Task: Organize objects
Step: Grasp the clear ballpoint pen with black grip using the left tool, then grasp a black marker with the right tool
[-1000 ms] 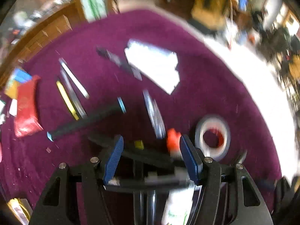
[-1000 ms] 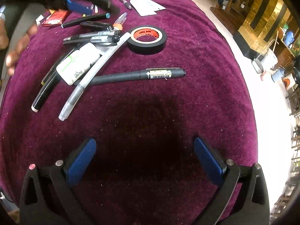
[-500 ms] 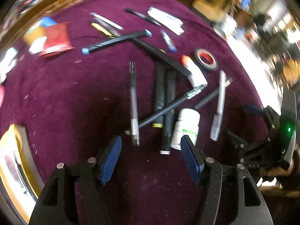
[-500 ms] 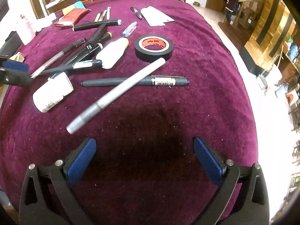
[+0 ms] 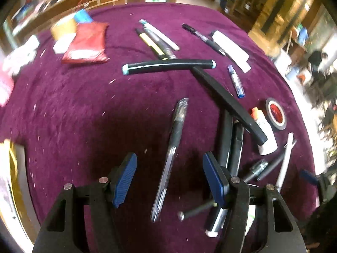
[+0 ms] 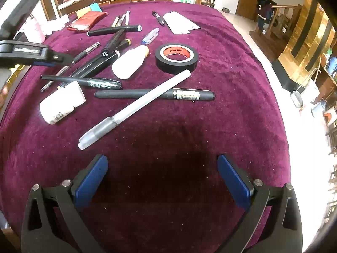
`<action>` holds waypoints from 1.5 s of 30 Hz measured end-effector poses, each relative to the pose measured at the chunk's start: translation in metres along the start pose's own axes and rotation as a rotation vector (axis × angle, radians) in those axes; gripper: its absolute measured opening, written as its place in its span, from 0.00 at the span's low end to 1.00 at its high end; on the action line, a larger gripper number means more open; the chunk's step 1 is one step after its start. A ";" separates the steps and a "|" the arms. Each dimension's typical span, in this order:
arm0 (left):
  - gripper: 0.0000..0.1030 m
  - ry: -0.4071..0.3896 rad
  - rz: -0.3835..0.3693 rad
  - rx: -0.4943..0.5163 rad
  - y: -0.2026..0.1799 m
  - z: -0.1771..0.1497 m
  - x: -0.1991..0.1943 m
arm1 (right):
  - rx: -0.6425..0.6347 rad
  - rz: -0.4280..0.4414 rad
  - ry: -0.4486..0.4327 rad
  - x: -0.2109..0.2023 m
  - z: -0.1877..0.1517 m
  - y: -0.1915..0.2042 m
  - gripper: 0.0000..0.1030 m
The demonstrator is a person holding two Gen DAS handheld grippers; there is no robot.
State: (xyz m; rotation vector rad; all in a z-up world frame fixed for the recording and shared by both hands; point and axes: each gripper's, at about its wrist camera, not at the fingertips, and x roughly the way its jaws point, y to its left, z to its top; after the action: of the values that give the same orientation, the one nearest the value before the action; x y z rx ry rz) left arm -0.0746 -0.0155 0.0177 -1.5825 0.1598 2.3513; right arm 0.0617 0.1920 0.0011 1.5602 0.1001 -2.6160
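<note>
So the round desk [image 6: 221, 109] covered in purple velvet is littered with stationery. The left gripper [image 5: 169, 179] is held over a clear ballpoint pen with a black grip [image 5: 171, 154], fingers [image 5: 124, 178] spread apart with the pen lying between them on the cloth, not clamped. Just to the right, black markers [image 5: 229, 145] are piled beside a small white glue bottle with an orange cap [image 5: 264, 130] and a roll of black tape with a red core [image 6: 176, 57]. The right gripper [image 6: 162, 181] is parked over bare velvet, fingers wide apart and nothing held; a long white pen with a frosted cap [image 6: 134, 109] is seen crossing a dark grey pen [image 6: 154, 94] ahead of it
</note>
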 end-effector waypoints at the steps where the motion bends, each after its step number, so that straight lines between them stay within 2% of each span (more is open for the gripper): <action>1: 0.56 0.003 0.017 0.030 -0.006 0.002 0.004 | 0.000 0.000 0.000 0.000 0.000 0.000 1.00; 3: 0.58 0.032 0.049 0.086 -0.020 0.003 0.017 | 0.000 0.000 0.001 0.000 0.000 0.000 1.00; 6: 0.59 -0.035 0.035 0.067 -0.021 0.003 0.019 | 0.000 -0.002 0.001 0.000 0.000 0.001 1.00; 9: 0.60 -0.056 0.037 0.068 -0.021 0.000 0.017 | -0.001 -0.002 0.002 0.000 0.000 0.001 1.00; 11: 0.49 -0.044 0.030 0.071 -0.022 -0.001 0.014 | -0.007 0.001 0.014 0.000 0.001 0.000 1.00; 12: 0.29 -0.044 0.046 0.083 -0.022 -0.001 0.010 | -0.002 0.000 0.040 -0.001 0.002 -0.002 1.00; 13: 0.06 -0.044 0.054 0.094 -0.022 -0.001 0.008 | 0.011 -0.008 0.046 -0.003 0.004 -0.004 1.00; 16: 0.05 -0.026 0.023 0.073 -0.014 -0.008 0.001 | 0.039 0.005 -0.020 -0.027 0.013 -0.016 0.99; 19: 0.05 -0.034 0.013 0.042 -0.009 -0.023 -0.008 | 0.026 0.032 -0.056 -0.043 0.039 -0.019 0.99; 25: 0.05 -0.117 -0.054 -0.092 0.009 -0.053 -0.050 | 0.132 0.296 0.026 -0.030 0.115 -0.024 0.99; 28: 0.05 -0.158 -0.091 -0.144 0.014 -0.068 -0.073 | 0.132 0.339 0.063 -0.014 0.146 -0.011 0.99; 33: 0.06 -0.212 -0.158 -0.237 0.023 -0.093 -0.106 | 0.008 0.286 0.075 0.012 0.190 0.034 0.98; 37: 0.06 -0.236 -0.205 -0.309 0.031 -0.110 -0.120 | -0.071 0.208 0.097 0.036 0.206 0.059 0.94; 39: 0.06 -0.247 -0.203 -0.321 0.034 -0.117 -0.125 | -0.094 0.181 0.115 0.048 0.214 0.069 0.85; 41: 0.06 -0.258 -0.198 -0.335 0.038 -0.125 -0.128 | -0.109 0.158 0.142 0.060 0.217 0.074 0.65; 43: 0.06 -0.261 -0.203 -0.354 0.044 -0.131 -0.131 | -0.136 0.122 0.174 0.071 0.218 0.082 0.54; 45: 0.06 -0.261 -0.196 -0.374 0.051 -0.138 -0.131 | -0.150 0.085 0.208 0.082 0.217 0.086 0.50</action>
State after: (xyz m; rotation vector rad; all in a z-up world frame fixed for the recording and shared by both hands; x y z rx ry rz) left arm 0.0770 -0.1234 0.0809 -1.3414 -0.4948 2.4993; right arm -0.1566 0.0797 0.0315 1.7371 0.2327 -2.3173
